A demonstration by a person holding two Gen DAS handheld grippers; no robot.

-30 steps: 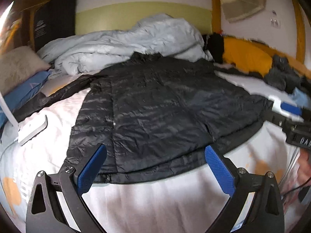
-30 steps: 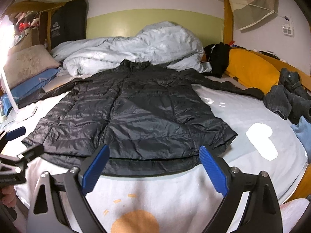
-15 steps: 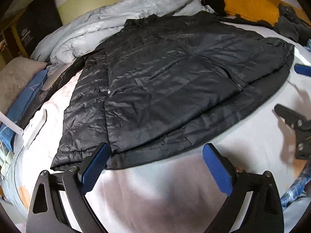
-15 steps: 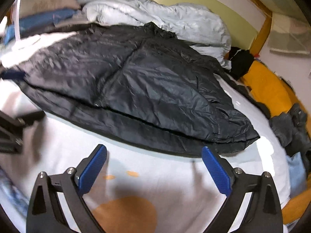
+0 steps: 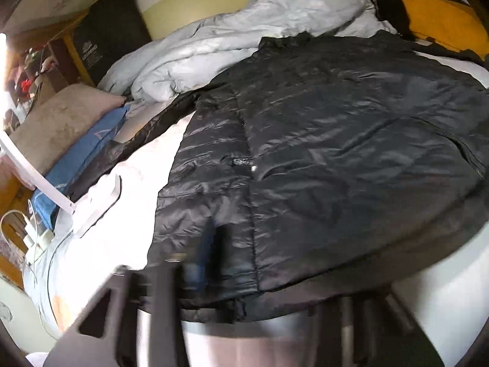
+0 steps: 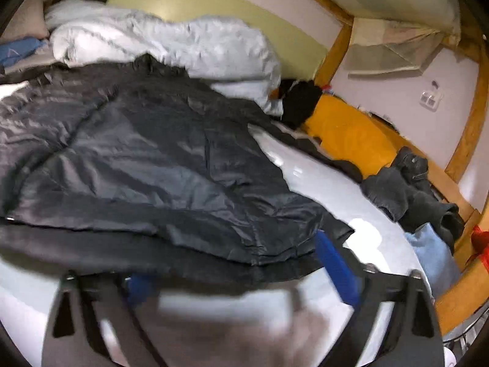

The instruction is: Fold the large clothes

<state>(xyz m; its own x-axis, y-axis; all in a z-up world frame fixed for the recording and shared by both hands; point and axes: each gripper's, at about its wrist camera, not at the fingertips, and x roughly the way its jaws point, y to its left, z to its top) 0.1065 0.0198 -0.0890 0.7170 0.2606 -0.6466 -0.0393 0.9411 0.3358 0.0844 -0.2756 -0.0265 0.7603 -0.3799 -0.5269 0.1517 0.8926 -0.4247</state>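
Black quilted down jacket [image 5: 336,159]: lies spread flat on the bed [image 5: 134,189], front down or up not clear, collar toward the headboard wall, hem toward the cameras, one sleeve stretched out toward the pillows.

Left gripper [image 5: 211,247]: blurred, low at the jacket's near-left hem corner. Its jaws have just been closing and stand narrow; the blue pads lie over the dark fabric at the hem. Whether they actually pinch the cloth cannot be told through the blur.

Right gripper [image 6: 241,266]: at the jacket's near-right hem corner. Its jaws have just been closing somewhat, yet remain spread wide; the right blue pad sits beside the corner, the left pad shows under the hem edge, with the hem lying between them. No pinch on the fabric is visible.

Bed sheet: white, with an orange print near the left edge.

Pale grey duvet [image 5: 275,27]: bunched at the head of the bed, just beyond the jacket's collar.

Beige pillow [image 5: 58,128] over a blue pillow [image 5: 88,153]: left side of the bed.

Dark clothes [image 6: 409,189]: heaped at the right side, against an orange cushion [image 6: 345,128].
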